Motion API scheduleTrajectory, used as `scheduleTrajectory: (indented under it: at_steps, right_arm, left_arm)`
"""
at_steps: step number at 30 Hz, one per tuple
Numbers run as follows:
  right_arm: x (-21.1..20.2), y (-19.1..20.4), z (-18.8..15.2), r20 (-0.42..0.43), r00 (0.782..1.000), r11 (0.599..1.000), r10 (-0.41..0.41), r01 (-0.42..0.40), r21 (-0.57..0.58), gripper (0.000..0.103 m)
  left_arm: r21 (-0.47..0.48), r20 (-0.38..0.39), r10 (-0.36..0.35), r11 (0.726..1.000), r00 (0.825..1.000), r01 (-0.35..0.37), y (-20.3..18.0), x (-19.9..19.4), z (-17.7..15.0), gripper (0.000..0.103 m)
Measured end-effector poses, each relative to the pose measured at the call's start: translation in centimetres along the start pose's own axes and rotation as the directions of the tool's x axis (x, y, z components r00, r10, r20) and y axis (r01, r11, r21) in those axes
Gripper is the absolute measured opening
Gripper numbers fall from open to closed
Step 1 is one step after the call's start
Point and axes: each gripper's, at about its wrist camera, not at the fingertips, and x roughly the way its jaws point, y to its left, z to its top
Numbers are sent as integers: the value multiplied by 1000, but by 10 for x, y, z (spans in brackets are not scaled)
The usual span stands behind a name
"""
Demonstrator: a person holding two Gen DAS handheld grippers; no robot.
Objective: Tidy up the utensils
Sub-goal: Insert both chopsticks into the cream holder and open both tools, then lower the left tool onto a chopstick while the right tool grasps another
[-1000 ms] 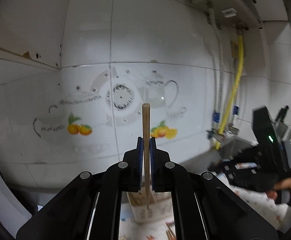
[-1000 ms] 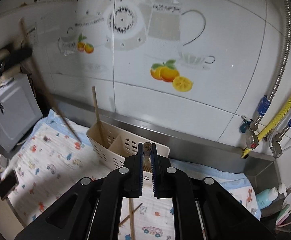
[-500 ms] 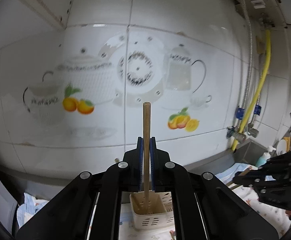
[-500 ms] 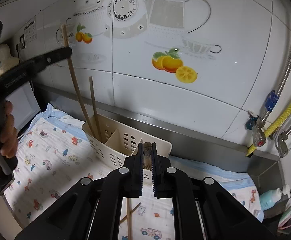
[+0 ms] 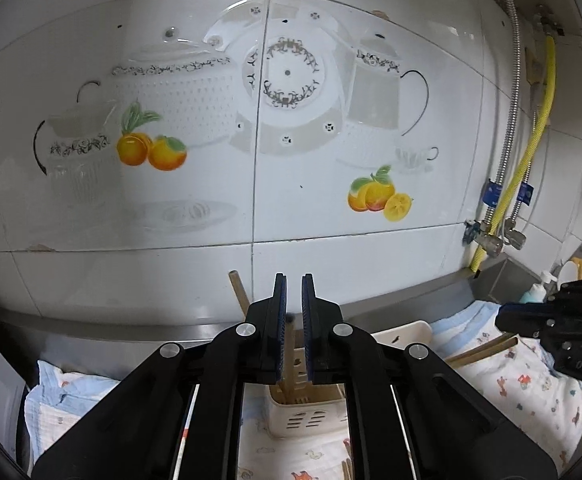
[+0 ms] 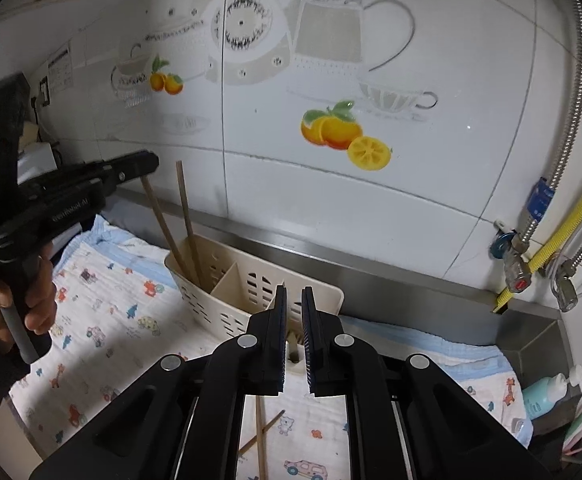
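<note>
left gripper (image 5: 293, 328) slightly parted, nothing held, above caddy (image 6: 227, 280). two chopsticks (image 6: 189, 220) stand in caddy's left end compartment. right gripper (image 6: 293, 336) slightly parted, empty. loose chopsticks (image 6: 260, 432) lie crossed on patterned cloth (image 6: 115, 320). risk: left fingers near upright sticks; careless withdrawal likely knocks them or tips light caddy. tiled wall (image 6: 371, 200), steel ledge (image 6: 411, 280) behind.

Cream slotted plastic utensil caddy (image 6: 227, 280), matt; two plain wooden chopsticks (image 6: 187, 216) inside; printed white cotton cloth (image 6: 123, 320), soft-textured; glossy white ceramic wall tiles (image 6: 371, 208).
</note>
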Motion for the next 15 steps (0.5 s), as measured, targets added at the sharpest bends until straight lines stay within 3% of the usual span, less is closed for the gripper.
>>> scheduleTrajectory:
  at_steps: [2, 6, 10, 15]
  right_arm:
    - [-12, -1, -1, 32, 999, 1000, -8, 8, 8, 19]
    - [-37, -2, -10, 84, 996, 1000, -5, 2, 28, 21]
    - [-59, 0, -36, 105, 994, 999, 10, -16, 51, 23]
    - [-64, 9, -89, 68, 997, 997, 28, -33, 75, 24]
  left_arm:
    - [-2, 0, -1, 1000, 1000, 1, -1, -2, 1, 8]
    - [-10, 13, -5, 1000, 1000, 5, 0, -20, 2, 11]
    - [-10, 30, -1, 1000, 1000, 1, -1, -46, -6, 28]
    - [-16, 4, -12, 1000, 1000, 12, -1, -77, -34, 28]
